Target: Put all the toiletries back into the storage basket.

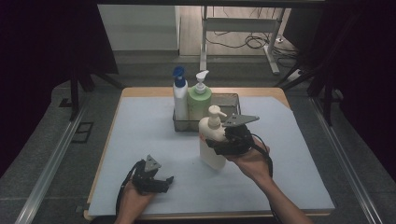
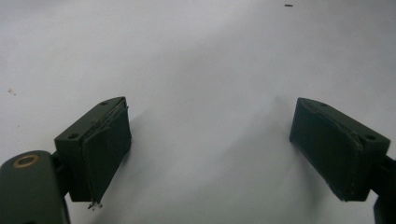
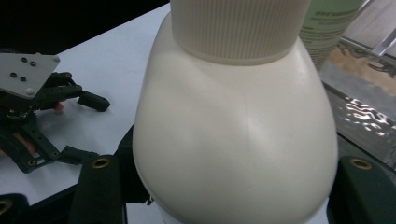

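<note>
A cream pump bottle (image 1: 211, 156) stands upright on the pale mat (image 1: 140, 135), just in front of a wire basket (image 1: 229, 98). My right gripper (image 1: 222, 143) is shut on the bottle's body from the right side. In the right gripper view the bottle (image 3: 233, 116) bulges between the two black jaws of the right gripper (image 3: 233, 191). My left gripper (image 1: 164, 173) lies low at the front left of the mat, open, with nothing in it. In its own view the left gripper (image 2: 210, 135) has its jaws wide apart over bare mat.
The basket holds a white bottle with a blue cap (image 1: 180, 95) and a green pump bottle (image 1: 199, 102) at its left end. The mat covers a wooden table (image 1: 140, 91). Dark curtains flank both sides, and a desk frame (image 1: 243, 28) stands beyond.
</note>
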### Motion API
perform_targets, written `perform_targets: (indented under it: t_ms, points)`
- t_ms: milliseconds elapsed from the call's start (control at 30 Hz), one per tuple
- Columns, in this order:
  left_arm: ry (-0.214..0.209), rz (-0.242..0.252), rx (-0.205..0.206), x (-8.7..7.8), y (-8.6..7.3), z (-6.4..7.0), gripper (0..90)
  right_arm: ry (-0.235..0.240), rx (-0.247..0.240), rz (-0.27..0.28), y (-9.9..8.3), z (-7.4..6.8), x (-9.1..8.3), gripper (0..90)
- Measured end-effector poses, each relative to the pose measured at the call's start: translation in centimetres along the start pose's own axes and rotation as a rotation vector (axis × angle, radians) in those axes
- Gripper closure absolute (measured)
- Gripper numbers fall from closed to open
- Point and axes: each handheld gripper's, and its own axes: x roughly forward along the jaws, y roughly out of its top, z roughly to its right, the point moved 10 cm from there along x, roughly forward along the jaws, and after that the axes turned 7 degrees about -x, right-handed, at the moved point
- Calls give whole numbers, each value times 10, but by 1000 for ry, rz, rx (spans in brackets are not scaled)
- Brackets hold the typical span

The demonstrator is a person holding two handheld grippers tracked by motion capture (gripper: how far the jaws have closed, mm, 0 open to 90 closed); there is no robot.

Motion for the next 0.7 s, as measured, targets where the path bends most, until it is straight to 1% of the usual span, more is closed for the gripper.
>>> perform_targets:
  t_ms: [300,367,433,700]
  points:
    - [-1,4,-5,0,0,0,123,-12,26,-1,5,19,-17,370]
    - [0,0,1,0,0,0,123,-16,35,2,7,23,-21,370]
    - [-2,5,-5,0,0,0,123,-21,42,3,10,29,-25,371]
    - [-2,2,-2,0,0,0,123,-50,76,9,20,50,-38,371]
